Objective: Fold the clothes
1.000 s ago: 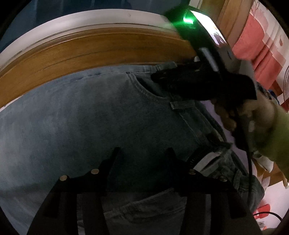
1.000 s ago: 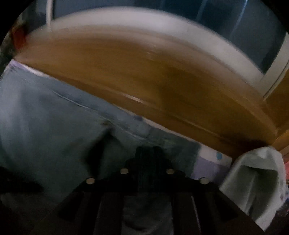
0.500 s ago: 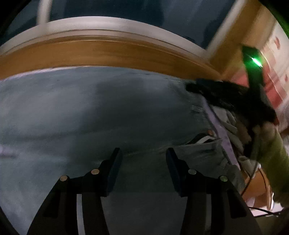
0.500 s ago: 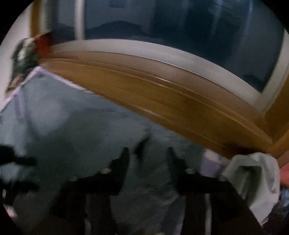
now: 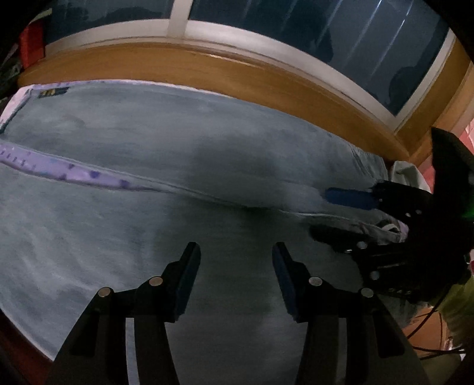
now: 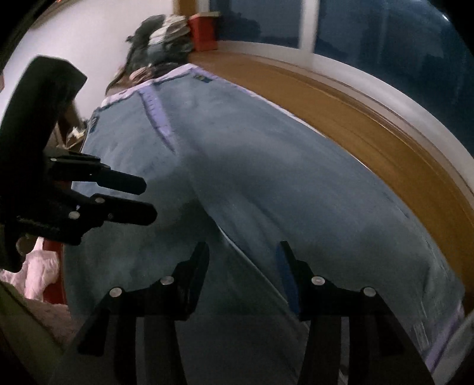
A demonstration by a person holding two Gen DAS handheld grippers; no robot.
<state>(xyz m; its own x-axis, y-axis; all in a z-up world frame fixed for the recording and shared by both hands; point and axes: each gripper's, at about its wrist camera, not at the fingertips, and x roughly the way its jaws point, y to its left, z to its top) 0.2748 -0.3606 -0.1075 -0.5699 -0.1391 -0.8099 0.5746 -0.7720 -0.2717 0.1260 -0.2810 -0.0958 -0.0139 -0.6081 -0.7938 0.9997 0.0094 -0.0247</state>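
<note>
We see a pair of pale blue jeans (image 5: 154,142) spread flat over a lilac patterned sheet (image 5: 89,177), both legs running side by side with a strip of that sheet showing in the gap between them. Our left gripper (image 5: 234,275) hangs over the nearer leg with its jaws standing about halfway apart and nothing between them but air. Our right gripper (image 6: 241,275) is held the same way above the seam where the two legs meet, jaws parted and gripping nothing. From the left wrist view the right gripper (image 5: 349,213) shows at the right edge near the waistband end, its blue-padded fingers over the denim without pinching it, as far as the dim picture lets us judge. Along the far side of the jeans runs a wooden ledge (image 5: 207,68), with a white window frame (image 5: 177,26) and dark glass above it. At the far end of that ledge stand a red box (image 6: 203,31) and a heap of dark clothes (image 6: 157,44). A pale garment (image 5: 406,171) lies bunched beyond the waistband, and something pink (image 6: 38,275) sits low on the near side.
</note>
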